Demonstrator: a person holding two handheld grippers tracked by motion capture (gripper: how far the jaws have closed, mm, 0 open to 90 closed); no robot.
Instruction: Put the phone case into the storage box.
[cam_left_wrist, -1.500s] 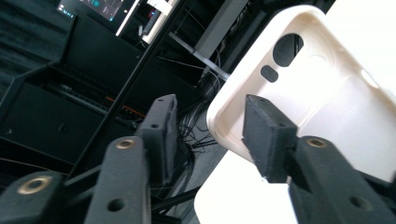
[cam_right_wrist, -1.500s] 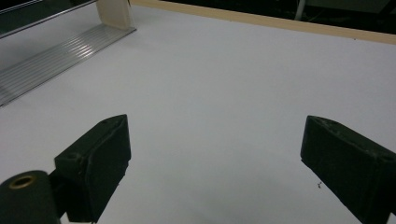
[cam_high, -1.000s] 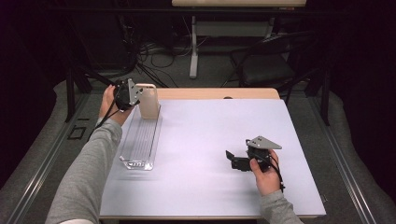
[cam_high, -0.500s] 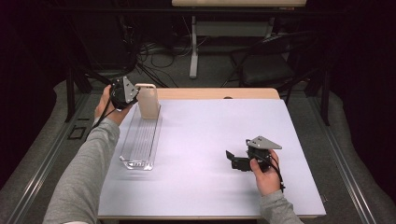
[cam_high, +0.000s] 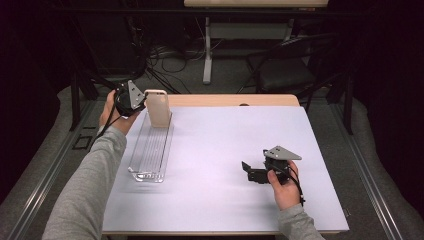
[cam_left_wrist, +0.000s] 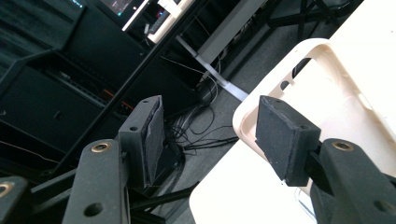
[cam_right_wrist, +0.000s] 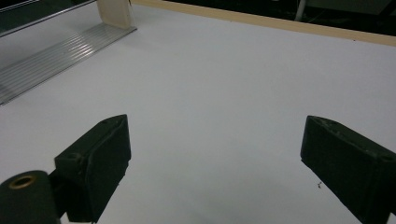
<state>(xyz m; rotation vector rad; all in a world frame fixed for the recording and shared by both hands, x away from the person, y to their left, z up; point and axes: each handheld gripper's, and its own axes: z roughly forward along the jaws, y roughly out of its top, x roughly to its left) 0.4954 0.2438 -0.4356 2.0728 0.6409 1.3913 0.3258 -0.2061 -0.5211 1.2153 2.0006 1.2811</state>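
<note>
A cream phone case (cam_high: 159, 107) stands upright at the far end of a clear ribbed rack (cam_high: 150, 150) on the left of the white table. My left gripper (cam_high: 140, 101) hovers just left of the case, open. In the left gripper view, the left gripper (cam_left_wrist: 210, 121) has nothing between its pads, and the case's rounded corner (cam_left_wrist: 345, 112) lies behind the right jaw. My right gripper (cam_high: 250, 172) rests low at the table's right front. In the right gripper view, the right gripper (cam_right_wrist: 215, 140) is open wide over bare tabletop, with the rack (cam_right_wrist: 56, 51) and case (cam_right_wrist: 114, 11) far off.
The white table top (cam_high: 225, 135) has a wooden strip (cam_high: 235, 100) along its far edge. Beyond it are a dark chair (cam_high: 285, 70), a desk leg (cam_high: 207, 50) and floor cables. Metal rails run along the floor on both sides.
The left gripper has edged a little toward the far left, off the case. The right hand and its gripper have kept still.
</note>
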